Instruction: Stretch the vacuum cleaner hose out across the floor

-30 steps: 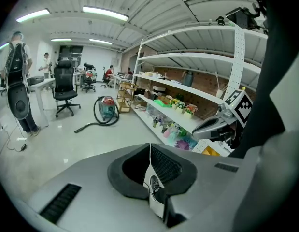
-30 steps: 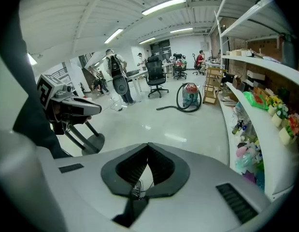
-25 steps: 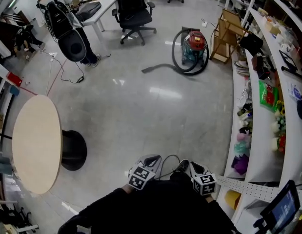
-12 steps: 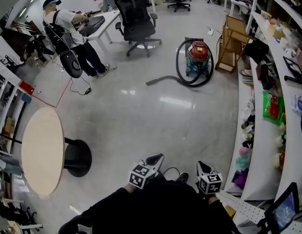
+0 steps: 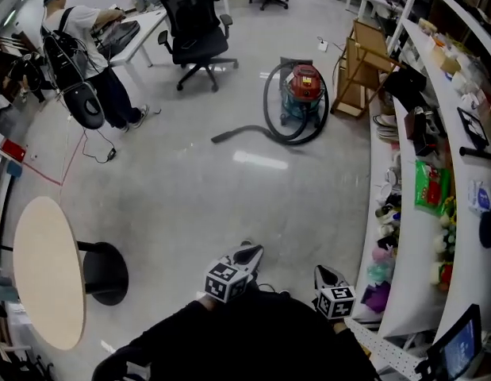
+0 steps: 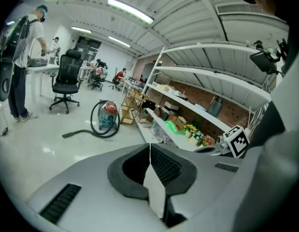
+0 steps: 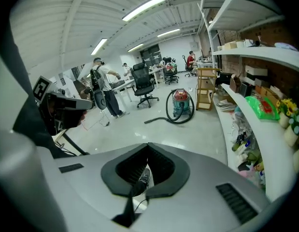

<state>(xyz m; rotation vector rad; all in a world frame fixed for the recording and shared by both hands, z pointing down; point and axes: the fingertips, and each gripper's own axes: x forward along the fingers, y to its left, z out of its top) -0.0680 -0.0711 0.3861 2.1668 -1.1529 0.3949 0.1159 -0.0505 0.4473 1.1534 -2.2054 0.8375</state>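
Left gripper point(image 5: 248, 252), right gripper point(image 5: 323, 274): jaws pressed together, empty. Vacuum cleaner point(image 5: 303, 86) well ahead, hose point(image 5: 253, 130) looped beside it on floor point(image 5: 221, 205).

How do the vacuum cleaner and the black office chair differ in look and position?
The vacuum cleaner is red on top with a teal body; the office chair is all black. The vacuum cleaner stands beside the wooden rack, the office chair by the white desk. A hose loops round the vacuum cleaner; nothing circles the office chair. Both stand on the floor.
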